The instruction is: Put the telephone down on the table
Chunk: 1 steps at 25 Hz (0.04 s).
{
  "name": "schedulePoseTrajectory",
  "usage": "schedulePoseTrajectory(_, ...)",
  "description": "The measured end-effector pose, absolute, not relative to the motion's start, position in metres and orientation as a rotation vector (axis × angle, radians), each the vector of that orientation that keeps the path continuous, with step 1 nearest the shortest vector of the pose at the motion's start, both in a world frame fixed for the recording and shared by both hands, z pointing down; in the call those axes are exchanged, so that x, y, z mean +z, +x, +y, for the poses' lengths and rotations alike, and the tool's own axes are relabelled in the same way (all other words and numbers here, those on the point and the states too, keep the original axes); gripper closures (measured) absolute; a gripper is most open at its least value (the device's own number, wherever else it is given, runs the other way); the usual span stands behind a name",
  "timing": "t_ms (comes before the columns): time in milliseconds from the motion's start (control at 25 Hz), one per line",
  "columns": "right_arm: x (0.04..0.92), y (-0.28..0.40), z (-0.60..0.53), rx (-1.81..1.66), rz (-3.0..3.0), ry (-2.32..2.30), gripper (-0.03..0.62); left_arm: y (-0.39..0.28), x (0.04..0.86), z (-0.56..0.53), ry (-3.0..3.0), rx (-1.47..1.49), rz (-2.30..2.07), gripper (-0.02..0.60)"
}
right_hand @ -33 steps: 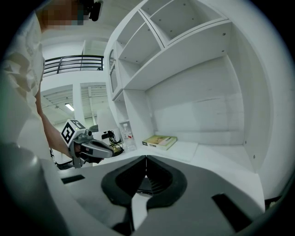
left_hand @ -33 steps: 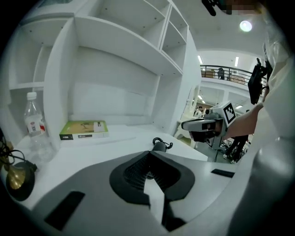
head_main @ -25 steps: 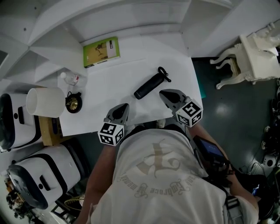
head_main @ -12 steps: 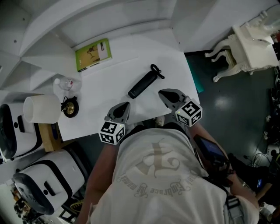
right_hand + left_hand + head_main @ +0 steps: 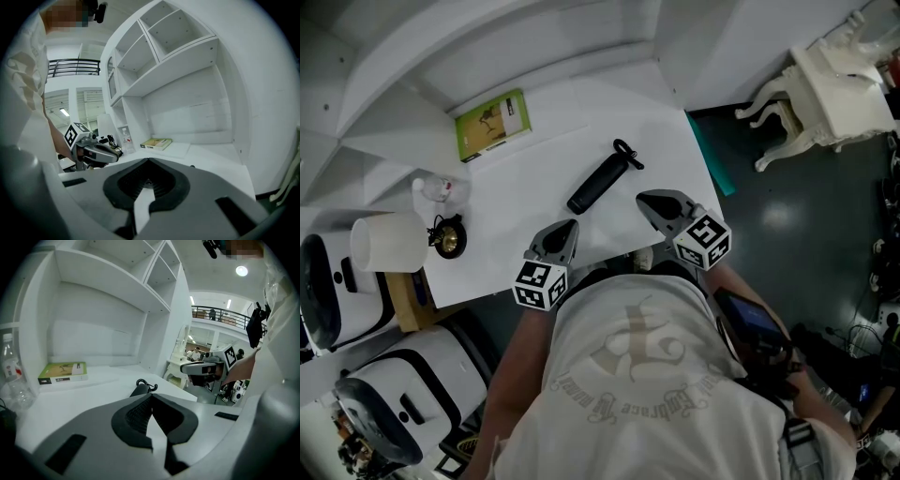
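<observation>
Telephone handset (image 5: 598, 184), black, bar-shaped plastic: lying flat on the white table (image 5: 534, 202), on a diagonal, roughly mid-table and nearer the right edge. A short black curled cord (image 5: 625, 152) sits at its far upper end. Nothing is touching the handset. In the left gripper view it shows just past the jaw tips (image 5: 140, 389), resting on the tabletop.

Left gripper (image 5: 566, 228), grey with a marker cube: at the near table edge, below and left of the handset and apart from it. Jaws pressed together, nothing between them (image 5: 151, 395).

Right gripper (image 5: 647, 200), same build: near the table's right front corner, just beside the handset's lower end but clear of it. Jaws likewise closed tip to tip, empty (image 5: 149, 161). Each gripper shows in the other's view.

Green paperback book (image 5: 492, 124): flat at the far left of the table, against the back wall, well apart from the handset.

Clear plastic bottle (image 5: 441, 187) with a red label: at the table's left edge. Just below it is a small black-and-brass object (image 5: 447, 236), too small to identify. A white cylinder (image 5: 386, 242) lies left of that.

White shelving (image 5: 164, 42) rises behind the table with open compartments. A white carved chair (image 5: 825, 84) stands on the dark floor, off to the right.
</observation>
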State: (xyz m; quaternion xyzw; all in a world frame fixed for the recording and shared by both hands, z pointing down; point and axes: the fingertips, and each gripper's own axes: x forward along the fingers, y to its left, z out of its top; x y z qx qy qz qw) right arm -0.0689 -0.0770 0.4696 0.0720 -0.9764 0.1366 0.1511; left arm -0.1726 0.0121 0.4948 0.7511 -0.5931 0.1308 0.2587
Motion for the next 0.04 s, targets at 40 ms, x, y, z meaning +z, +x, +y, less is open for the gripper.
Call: schedulePoseTrajectory(40, 0.4693, -0.0669, -0.0777, 0.391, -2.804, 0.206, 0.577, -0.1704, 0.4948, 0.0113, 2.037, 0.357, -1.607, 0.569)
